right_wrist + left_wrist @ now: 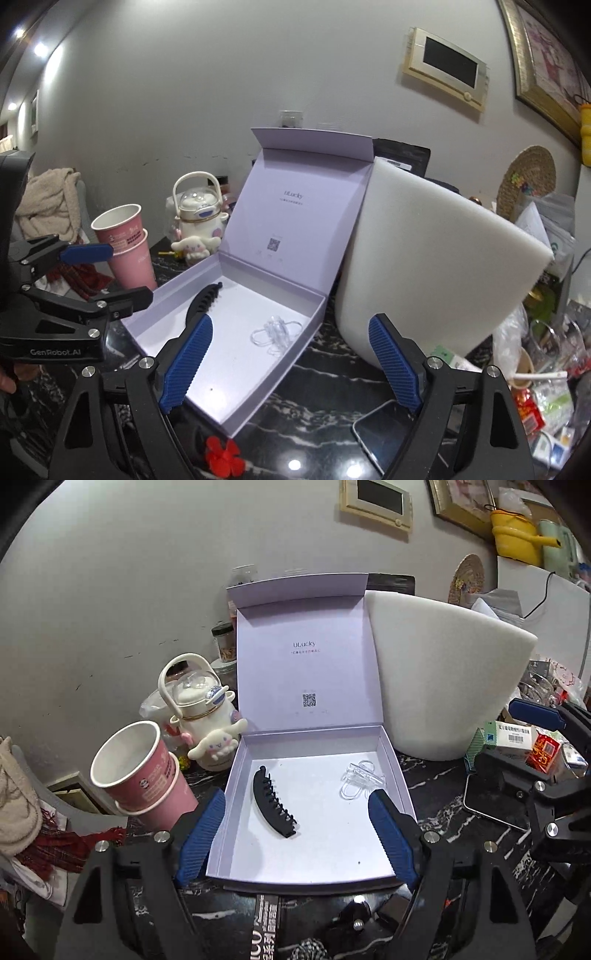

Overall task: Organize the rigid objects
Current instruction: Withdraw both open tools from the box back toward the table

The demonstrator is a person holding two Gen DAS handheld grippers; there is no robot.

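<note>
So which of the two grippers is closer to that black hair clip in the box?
Left. The left gripper hangs open right above the box, straddling the black hair clip. The right gripper sits off to the box's right side, farther away.

My left gripper (297, 834): black angular frame, silver round screws at the joints, ribbed blue pads on both fingers (201, 834). My right gripper (290, 363): same black frame, screws and blue ribbed pads. White "GenRobot.AI" lettering on the left unit's body, seen from the right wrist.
</note>
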